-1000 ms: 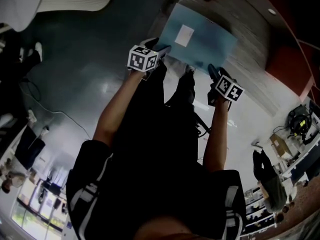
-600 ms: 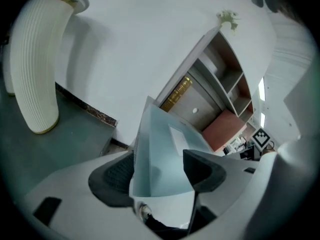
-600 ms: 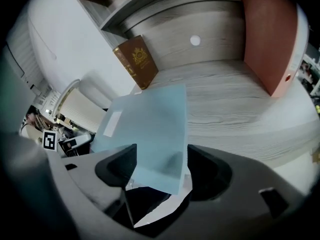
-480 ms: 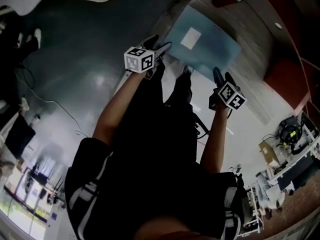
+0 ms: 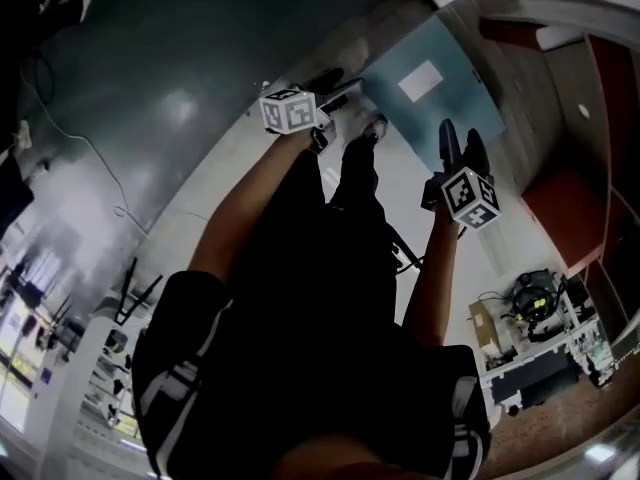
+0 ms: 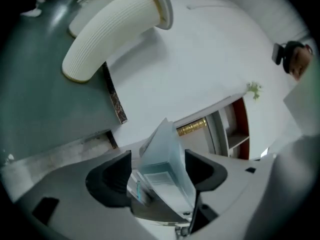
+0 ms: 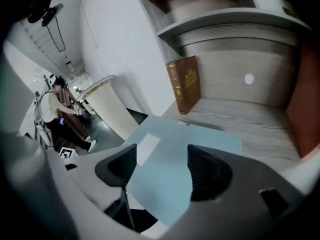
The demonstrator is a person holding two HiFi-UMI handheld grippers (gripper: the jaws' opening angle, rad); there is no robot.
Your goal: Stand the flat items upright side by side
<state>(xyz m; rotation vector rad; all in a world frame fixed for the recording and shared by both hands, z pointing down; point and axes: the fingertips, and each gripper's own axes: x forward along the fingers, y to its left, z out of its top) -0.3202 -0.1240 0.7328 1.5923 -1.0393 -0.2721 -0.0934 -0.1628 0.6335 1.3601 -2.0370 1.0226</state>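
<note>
A flat light-blue folder (image 5: 425,83) with a white label lies on the pale wooden shelf (image 7: 260,119). A brown book (image 7: 184,84) stands upright at the shelf's back. My left gripper (image 5: 338,86) is at the folder's left corner. In the left gripper view that corner (image 6: 165,154) sits between the jaws, which have just been opening, and a gap shows on the left side. My right gripper (image 5: 460,140) hovers open over the folder's near edge. In the right gripper view the folder (image 7: 170,149) lies flat below the parted jaws of that gripper (image 7: 161,171), and nothing is gripped.
A white ribbed column (image 6: 115,29) stands left of the shelf unit and also shows in the right gripper view (image 7: 112,109). Red panels (image 7: 305,99) line the shelf's right side, and an upper board (image 7: 225,21) runs above. A person (image 7: 50,109) sits at a far desk.
The head view has swung, so the folder now sits further right. My right gripper has lifted off the folder's near edge. My left gripper has rolled at the folder's corner.
</note>
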